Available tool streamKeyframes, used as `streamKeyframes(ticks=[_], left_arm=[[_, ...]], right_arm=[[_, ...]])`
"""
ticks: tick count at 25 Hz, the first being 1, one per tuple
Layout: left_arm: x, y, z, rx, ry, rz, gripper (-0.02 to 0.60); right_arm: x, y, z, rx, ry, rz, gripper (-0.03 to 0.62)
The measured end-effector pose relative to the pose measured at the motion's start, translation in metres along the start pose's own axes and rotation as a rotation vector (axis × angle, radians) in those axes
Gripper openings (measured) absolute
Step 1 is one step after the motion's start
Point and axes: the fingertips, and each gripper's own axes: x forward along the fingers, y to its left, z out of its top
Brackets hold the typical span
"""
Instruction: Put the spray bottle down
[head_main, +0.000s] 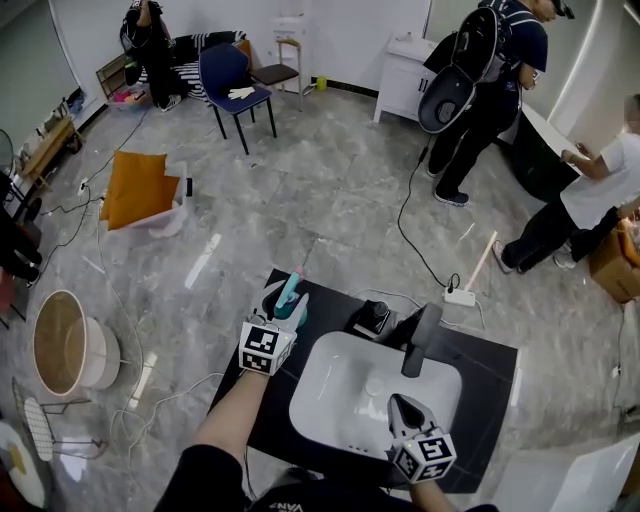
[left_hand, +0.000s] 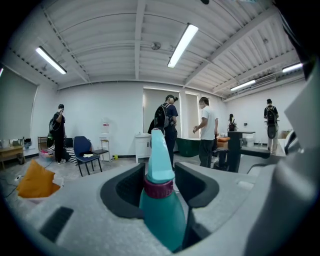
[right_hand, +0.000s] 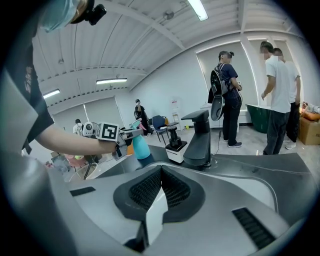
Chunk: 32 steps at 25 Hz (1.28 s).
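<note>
Item under inspection: spray bottle (left_hand: 162, 207), teal with a maroon collar, standing upright near the far left corner of the dark counter (head_main: 490, 368).
Seating: in the right gripper view its base appears to meet the counter top; full contact cannot be confirmed from here.
Left gripper (head_main: 283, 310): jaws closed round the bottle's neck at the collar, with no gap visible between pads and collar.
Right gripper (right_hand: 160, 186): jaws pressed together, nothing between them, hovering over the near rim of the white basin (head_main: 335, 390), well apart from the bottle.
Task status (judgement): bottle placed or very nearly so; release and withdrawal not yet done.
Risk 1: tipping. Cause: one pad leaving the collar before the other, or a pull-back that drags the tall nozzle with it.
Risk 2: fall to the floor. Cause: the bottle stands close to the counter's edge, so any sideways nudge on withdrawal has little margin.
Risk 3: drop onto the base. Cause: jaws opening while the bottle is not fully seated.
Low concern: faucet (head_main: 420, 340) and basin lie well to the side.
</note>
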Motion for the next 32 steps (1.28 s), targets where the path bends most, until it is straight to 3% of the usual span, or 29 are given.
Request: streamKeyframes(ticks=[5,11,27,32], left_arm=[[0.001,-0.004,-0.007,-0.036,0.031,-0.026,0.322],[-0.011,-0.002,-0.007,-0.054,0.051,-0.013,0.382],[-0.14,-0.001,0.003,-0.074,0.028,0.025,0.391],[-0.193,-0.011,0.004,-0.08,0.022,0.035,0.368]], right_arm=[[0.002,0.003,0.003,-0.009,-0.003,0.013,0.0],[0.0,0.007,0.008,-0.023,-0.015,0.022,0.0],[-0.018,0.073,0.012,-0.087,-0.077,0.097,0.0],[-0.034,0.098,0.008,-0.1,-0.104,0.105,0.0]])
